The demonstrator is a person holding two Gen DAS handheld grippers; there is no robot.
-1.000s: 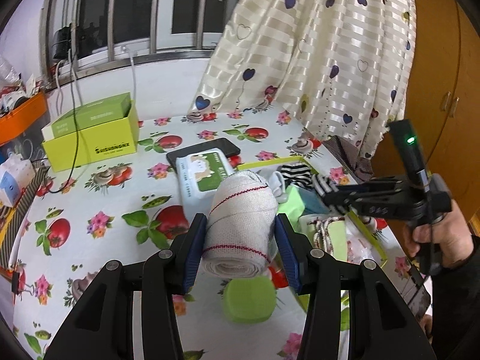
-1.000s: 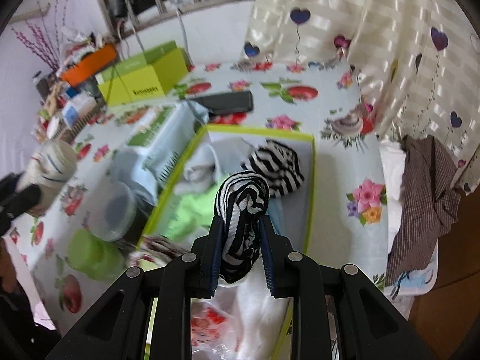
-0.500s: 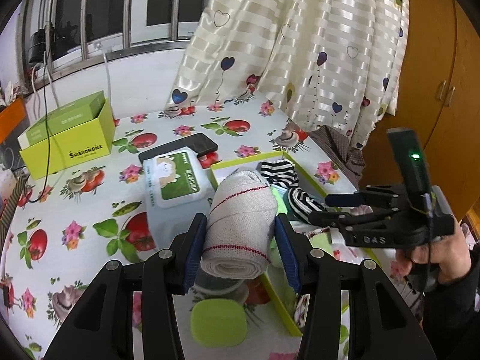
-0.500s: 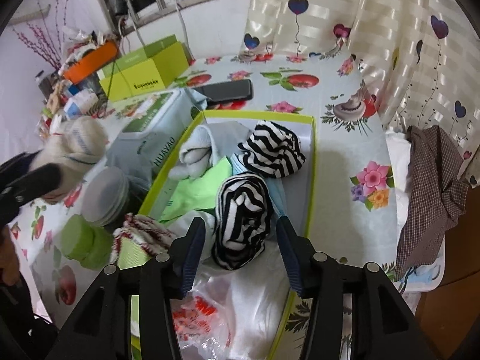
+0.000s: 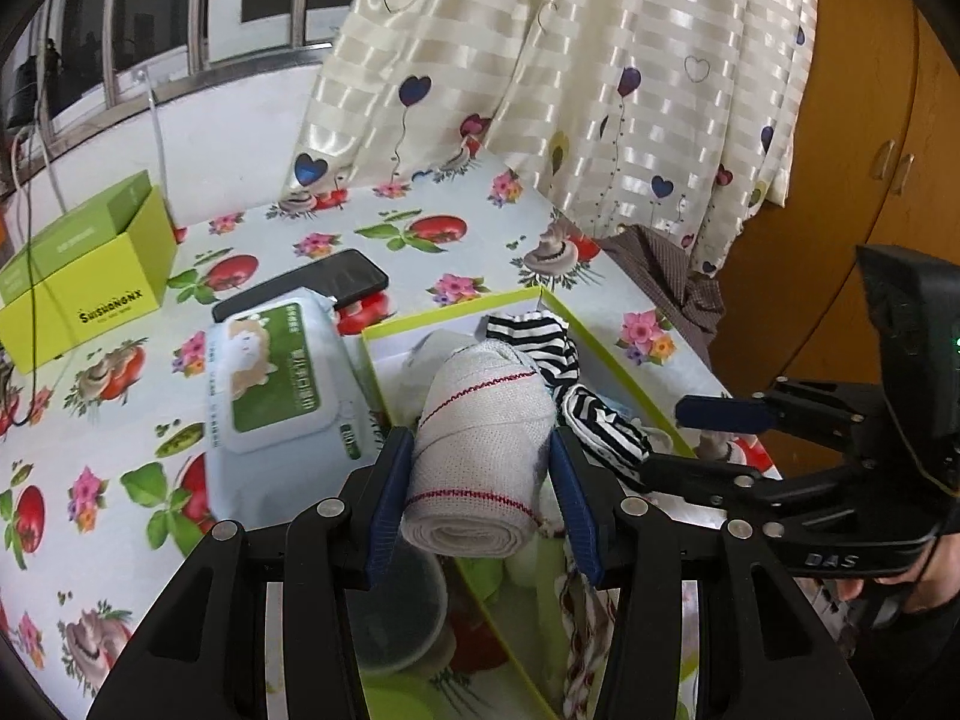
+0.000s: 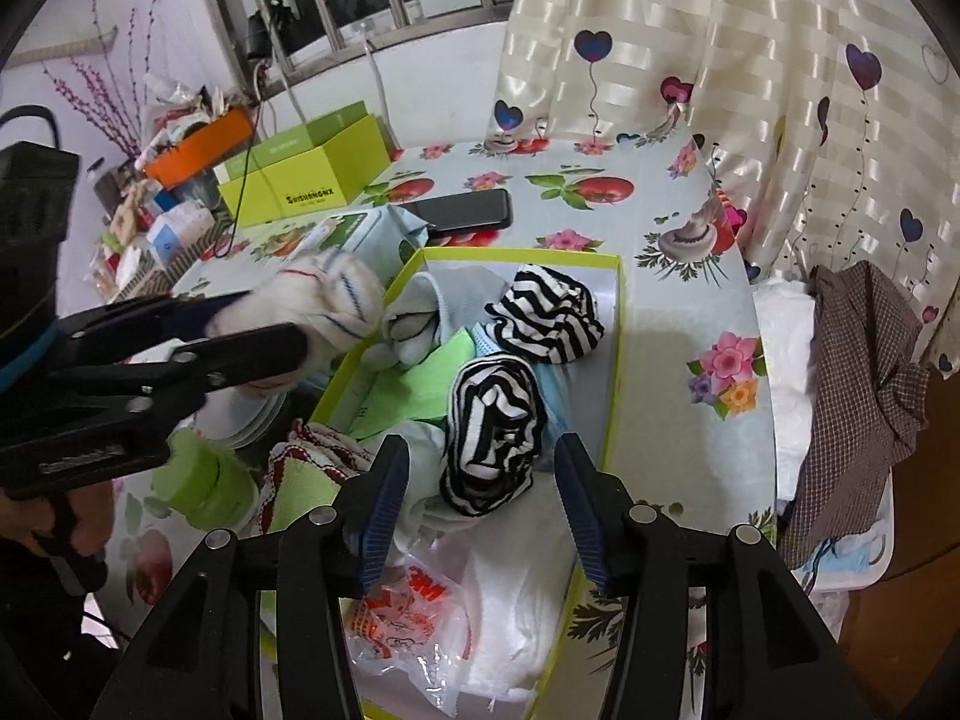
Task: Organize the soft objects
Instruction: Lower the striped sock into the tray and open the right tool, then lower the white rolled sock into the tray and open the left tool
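Observation:
My left gripper (image 5: 480,468) is shut on a white rolled cloth (image 5: 486,396) with thin red lines, held above the left edge of the yellow-green tray (image 5: 444,315). The right wrist view shows the same roll (image 6: 324,294) in the left gripper (image 6: 258,324), beside the tray's left wall. My right gripper (image 6: 480,450) is open over the tray (image 6: 618,324). A black-and-white striped sock roll (image 6: 492,426) lies in the tray between its fingers, untouched. A second striped sock (image 6: 546,315), a white sock (image 6: 414,324) and a green cloth (image 6: 420,384) also lie inside.
A wipes pack (image 5: 270,372), a black phone (image 5: 306,291) and a green box (image 5: 78,276) sit left of the tray. A lidded plastic bowl (image 5: 396,606) and a green sponge (image 6: 204,480) lie near its front left. A brown checked cloth (image 6: 852,396) hangs off the table's right edge.
The right gripper opened and let go of the striped sock roll, which now rests in the tray. The left gripper carried the white roll toward the tray.

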